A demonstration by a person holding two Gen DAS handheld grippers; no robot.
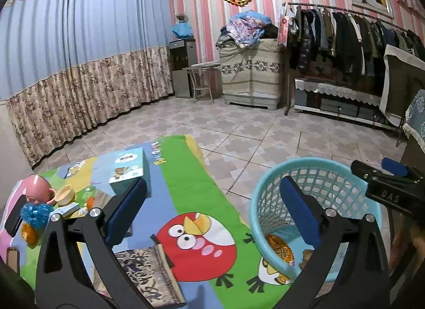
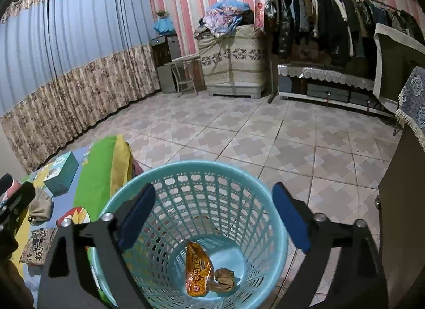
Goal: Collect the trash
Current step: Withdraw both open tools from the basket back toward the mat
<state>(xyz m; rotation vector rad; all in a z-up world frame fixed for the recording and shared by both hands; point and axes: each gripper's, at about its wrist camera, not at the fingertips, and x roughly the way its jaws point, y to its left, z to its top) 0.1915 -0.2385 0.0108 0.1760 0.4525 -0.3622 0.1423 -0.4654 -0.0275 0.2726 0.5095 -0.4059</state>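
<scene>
A turquoise plastic basket (image 2: 191,166) stands on the tiled floor beside a cartoon play mat (image 1: 186,176). On its bottom lie an orange snack wrapper (image 2: 198,271) and a crumpled brown scrap (image 2: 223,278). My right gripper (image 2: 215,216) hangs open over the basket's mouth with nothing between its blue pads. My left gripper (image 1: 212,210) is open too and empty. It hovers over the mat's edge, with its right finger (image 1: 300,210) in front of the basket (image 1: 261,192). The wrapper (image 1: 280,252) shows through the basket's opening.
On the mat lie a teal tissue box (image 1: 130,170), a pink cup (image 1: 38,189), a yellow bowl (image 1: 65,194), a blue mesh ball (image 1: 34,212), orange bits (image 1: 29,233), a patterned book (image 1: 148,271) and a khaki crumpled piece (image 2: 39,208). A dark cabinet (image 2: 403,202) stands right of the basket.
</scene>
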